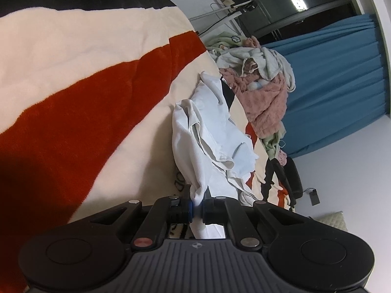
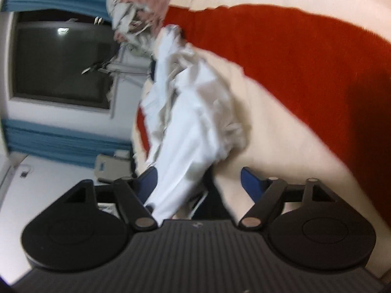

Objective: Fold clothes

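Two grippers are seen at a crumpled white garment (image 1: 207,131) on the bed (image 1: 73,97): left gripper (image 1: 197,208) clenched on an edge, right gripper (image 2: 198,183) spread, cloth seemingly only draped between. A one-sided pull could bunch it further.

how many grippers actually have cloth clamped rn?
1. Left gripper is shut on the white garment. Right gripper is open, cloth draped between its fingers, unclamped.
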`<state>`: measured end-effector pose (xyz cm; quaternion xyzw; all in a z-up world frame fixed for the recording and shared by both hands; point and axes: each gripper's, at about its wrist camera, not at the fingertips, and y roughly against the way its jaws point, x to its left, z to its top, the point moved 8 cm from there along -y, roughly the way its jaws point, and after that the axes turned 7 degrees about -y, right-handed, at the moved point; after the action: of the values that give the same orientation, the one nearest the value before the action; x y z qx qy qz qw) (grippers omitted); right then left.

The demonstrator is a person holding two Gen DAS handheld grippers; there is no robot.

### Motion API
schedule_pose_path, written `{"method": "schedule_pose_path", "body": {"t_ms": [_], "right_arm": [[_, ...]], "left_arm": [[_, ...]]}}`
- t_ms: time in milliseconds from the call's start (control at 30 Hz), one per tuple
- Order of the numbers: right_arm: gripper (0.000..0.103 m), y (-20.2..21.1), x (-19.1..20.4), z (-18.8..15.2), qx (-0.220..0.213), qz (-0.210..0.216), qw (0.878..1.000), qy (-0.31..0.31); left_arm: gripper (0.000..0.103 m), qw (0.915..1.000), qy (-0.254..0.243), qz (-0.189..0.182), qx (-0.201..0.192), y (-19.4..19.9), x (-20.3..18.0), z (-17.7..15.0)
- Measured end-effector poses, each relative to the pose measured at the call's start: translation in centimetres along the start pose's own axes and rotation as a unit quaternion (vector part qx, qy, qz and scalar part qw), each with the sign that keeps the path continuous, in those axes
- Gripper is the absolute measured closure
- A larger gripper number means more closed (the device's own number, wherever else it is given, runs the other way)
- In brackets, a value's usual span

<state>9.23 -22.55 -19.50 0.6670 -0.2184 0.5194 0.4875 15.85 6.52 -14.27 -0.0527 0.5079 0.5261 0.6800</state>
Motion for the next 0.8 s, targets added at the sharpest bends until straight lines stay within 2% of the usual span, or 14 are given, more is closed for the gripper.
{"method": "schedule_pose_path", "body": {"t_ms": [33,67,100,133,167,300,433,533,667,800], "right_arm": [[0.042,-0.3,-0.1,0.6,-0.016,-0.009,1.000,0.009],[0.061,-0.6,-0.1,1.2,-0.032,-0.017,0.999,0.017],[0.073,-1.0,-0.1,1.7,-0.038,-0.024,0.999,0.023],[0.082,-1.0,0.2,1.8,-0.042,-0.018,0.998,0.031],[0.086,-1.0,0.6,1.9,-0.047,-0.012,0.998,0.039],[0.088,2.1,4.4,0.6,-0.092,0.040,0.987,0.125],[0.089,7.2,7.4,-1.1,-0.124,0.081,0.971,0.186],[0.089,12.6,8.0,-3.2,-0.147,0.109,0.959,0.219],[0.089,18.8,6.2,-6.4,-0.165,0.121,0.951,0.231],[0.089,22.0,4.6,-8.6,-0.188,0.107,0.939,0.268]], "left_arm": [[0.096,1.0000,-0.001,-0.006,-0.002,0.1,-0.2,0.0],[0.096,0.9999,-0.003,-0.011,-0.005,0.1,-0.4,0.0],[0.097,0.9998,-0.004,-0.017,-0.008,0.2,-0.6,0.1],[0.097,0.9995,-0.012,-0.026,-0.013,0.4,-1.0,0.1],[0.097,0.9990,-0.019,-0.034,-0.019,0.7,-1.5,0.2],[0.098,0.9967,-0.037,-0.060,-0.042,5.7,-2.8,-2.0],[0.098,0.9928,-0.054,-0.085,-0.064,10.7,-4.2,-4.2],[0.098,0.9890,-0.068,-0.104,-0.080,14.5,-5.3,-5.9],[0.097,0.9826,-0.085,-0.129,-0.102,19.5,-6.6,-8.2],[0.097,0.9832,-0.087,-0.119,-0.107,22.0,-6.0,-11.0]]}}
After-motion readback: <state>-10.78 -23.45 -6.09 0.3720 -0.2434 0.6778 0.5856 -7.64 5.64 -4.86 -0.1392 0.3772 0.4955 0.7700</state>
